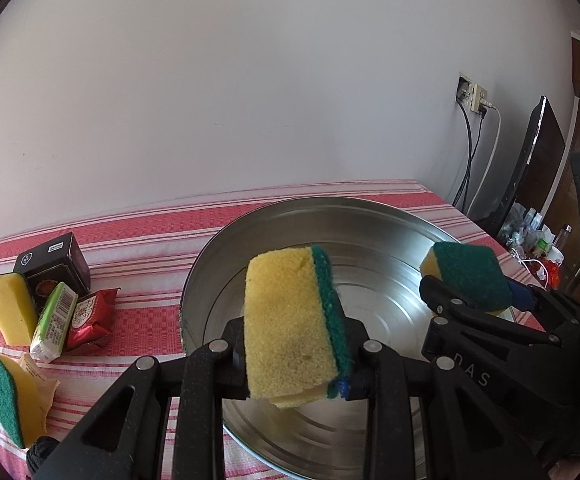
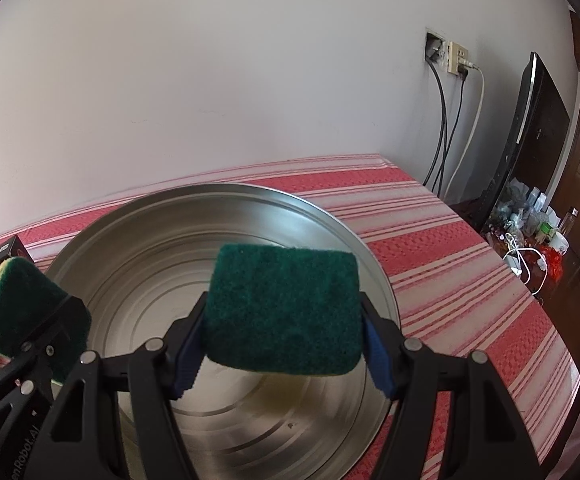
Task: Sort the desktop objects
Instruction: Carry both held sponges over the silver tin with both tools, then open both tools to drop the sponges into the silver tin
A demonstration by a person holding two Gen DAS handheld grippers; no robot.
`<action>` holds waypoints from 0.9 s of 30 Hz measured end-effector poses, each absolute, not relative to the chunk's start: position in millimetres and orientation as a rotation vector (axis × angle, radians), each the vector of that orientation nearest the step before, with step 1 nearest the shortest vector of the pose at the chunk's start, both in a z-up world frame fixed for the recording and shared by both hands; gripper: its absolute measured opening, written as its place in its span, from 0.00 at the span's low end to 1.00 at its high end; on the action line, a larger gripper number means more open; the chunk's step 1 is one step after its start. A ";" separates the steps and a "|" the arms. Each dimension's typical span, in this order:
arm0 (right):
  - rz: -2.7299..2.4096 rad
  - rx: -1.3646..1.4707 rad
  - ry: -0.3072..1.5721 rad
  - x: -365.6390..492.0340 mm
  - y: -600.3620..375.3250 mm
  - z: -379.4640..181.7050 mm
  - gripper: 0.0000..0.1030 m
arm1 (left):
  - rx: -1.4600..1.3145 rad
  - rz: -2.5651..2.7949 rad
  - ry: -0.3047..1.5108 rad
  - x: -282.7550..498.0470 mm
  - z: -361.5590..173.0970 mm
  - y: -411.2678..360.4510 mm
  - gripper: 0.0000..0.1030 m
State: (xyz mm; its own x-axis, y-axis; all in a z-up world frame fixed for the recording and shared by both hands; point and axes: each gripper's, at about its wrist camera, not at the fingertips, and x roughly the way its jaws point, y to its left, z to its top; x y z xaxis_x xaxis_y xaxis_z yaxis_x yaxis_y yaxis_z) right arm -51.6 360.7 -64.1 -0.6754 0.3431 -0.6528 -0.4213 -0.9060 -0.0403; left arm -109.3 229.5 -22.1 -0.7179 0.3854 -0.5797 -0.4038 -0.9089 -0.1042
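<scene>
Step in hand: delivery of two sponges to the metal basin. Both are carried above its interior, not yet released.

Left gripper: fingers clamped on a sponge, held over the near-left part of the basin. The sponge stands on end, long axis near vertical with a slight lean. Its yellow foam face turns toward the camera; the green scouring layer runs down its right edge.

Right gripper: fingers clamped on the second sponge, gripped across its two short ends by blue pads, over the basin's middle. Its long axis runs left to right, roughly level. The green face turns toward the camera; only a sliver of yellow shows beneath.

The basin holds nothing else that can be seen.

On the desk, left of the basin, remain a black box, a yellow sponge leaning just beside it, a green packet, a red packet, and nearer the camera a further sponge on a pale wrapper.

Assessment: the next move calls for lowering each sponge toward the basin floor and parting the fingers. The grippers sit near one another, so releasing one at a time would lessen the risk of contact. Foam may cling briefly to the pads on opening. The sponges left on the desk would follow.
</scene>
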 end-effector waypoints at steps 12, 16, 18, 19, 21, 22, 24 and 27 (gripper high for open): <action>2.498 -0.933 0.153 -42.2 366.5 -70.3 0.71 | -0.907 2.515 0.016 -112.5 -35.0 231.2 0.39; 2.500 -0.919 0.156 -42.1 366.3 -69.2 0.75 | -0.873 2.596 0.035 -109.1 -34.2 226.6 0.72; 2.499 -0.920 0.149 -42.3 365.8 -69.3 0.75 | -0.866 2.611 0.028 -109.7 -33.4 224.6 0.74; 2.499 -0.919 0.145 -42.3 365.3 -69.5 0.75 | -0.864 2.612 0.022 -110.2 -33.4 224.3 0.74; 2.500 -0.904 0.141 -41.1 363.8 -69.7 0.76 | -0.846 2.622 0.022 -108.8 -33.9 223.7 0.75; 2.501 -0.894 0.140 -40.4 363.1 -69.8 0.76 | -0.832 2.631 0.029 -108.0 -34.6 224.0 0.75; 2.502 -0.880 0.141 -38.7 362.0 -70.1 0.76 | -0.815 2.640 0.047 -106.8 -35.6 224.5 0.75; 2.505 -0.858 0.144 -37.0 361.6 -69.8 0.76 | -0.798 2.646 0.046 -106.0 -35.7 224.5 0.75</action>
State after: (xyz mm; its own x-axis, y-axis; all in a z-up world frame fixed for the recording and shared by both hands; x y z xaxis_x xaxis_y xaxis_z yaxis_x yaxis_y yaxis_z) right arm -37.0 361.6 -69.8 -0.6854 0.4116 -0.6007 -0.4776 -0.8768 -0.0558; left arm -106.0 224.5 -35.7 -0.7686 0.3435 -0.5397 -0.3620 -0.9291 -0.0757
